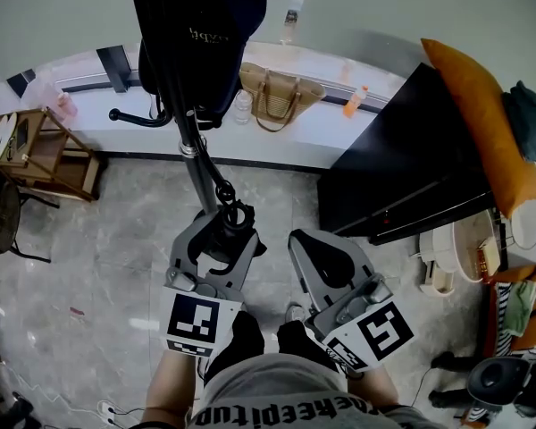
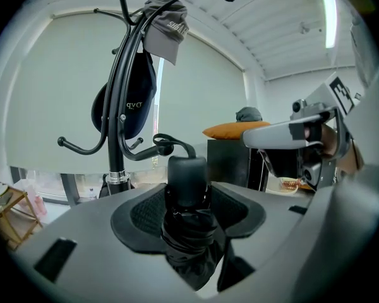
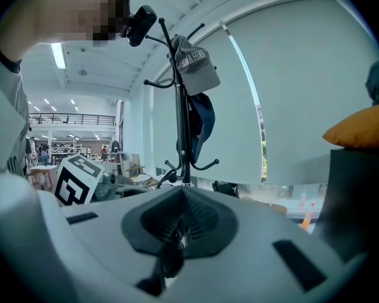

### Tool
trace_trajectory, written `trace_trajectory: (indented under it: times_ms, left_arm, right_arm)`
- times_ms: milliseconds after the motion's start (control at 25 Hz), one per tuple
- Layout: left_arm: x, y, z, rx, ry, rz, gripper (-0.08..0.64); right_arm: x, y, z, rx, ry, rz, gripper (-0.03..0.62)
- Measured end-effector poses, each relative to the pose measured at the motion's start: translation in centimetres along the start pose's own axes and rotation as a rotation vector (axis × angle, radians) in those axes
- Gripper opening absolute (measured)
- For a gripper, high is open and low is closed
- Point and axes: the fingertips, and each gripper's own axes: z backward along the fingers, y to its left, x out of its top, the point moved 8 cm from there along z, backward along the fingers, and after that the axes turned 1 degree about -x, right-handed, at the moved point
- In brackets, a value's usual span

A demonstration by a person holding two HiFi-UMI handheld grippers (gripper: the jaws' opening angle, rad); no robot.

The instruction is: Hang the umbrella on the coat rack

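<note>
A black folded umbrella [image 2: 189, 232] stands upright between the jaws of my left gripper [image 2: 188, 194], which is shut on it. Its stubby handle [image 2: 188, 178] pokes up past the pads, and a wrist strap [image 2: 172, 142] loops off the top. In the head view the left gripper [image 1: 221, 232] holds the umbrella [image 1: 232, 214] close to the black coat rack pole [image 1: 196, 155]. The coat rack [image 2: 117, 118] carries a grey cap [image 2: 166, 27] and a dark blue cap [image 2: 129, 103]; lower curved hooks [image 2: 82, 147] are bare. My right gripper [image 1: 320, 250] sits beside the left, shut [image 3: 180, 216] on nothing.
A black cabinet [image 1: 411, 164] with an orange cushion [image 1: 473, 123] stands to the right. A woven bag [image 1: 279, 92] and bottles sit on the window sill. A wooden shelf [image 1: 36, 155] is at the left, and a small white table [image 1: 469, 244] at the far right.
</note>
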Motion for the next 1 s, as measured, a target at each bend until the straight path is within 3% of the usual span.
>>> trace_trajectory:
  times_ms: [640, 1000]
  left_arm:
    - [-1.4, 0.0, -1.8, -0.022, 0.069, -0.002, 0.227]
    - [-1.2, 0.0, -1.6, -0.021, 0.053, 0.018, 0.227]
  right_arm:
    - [-0.4, -1.0, -0.5, -0.004, 0.011, -0.011, 0.011]
    - [-0.4, -1.1, -0.9, 0.005, 0.016, -0.004, 0.011]
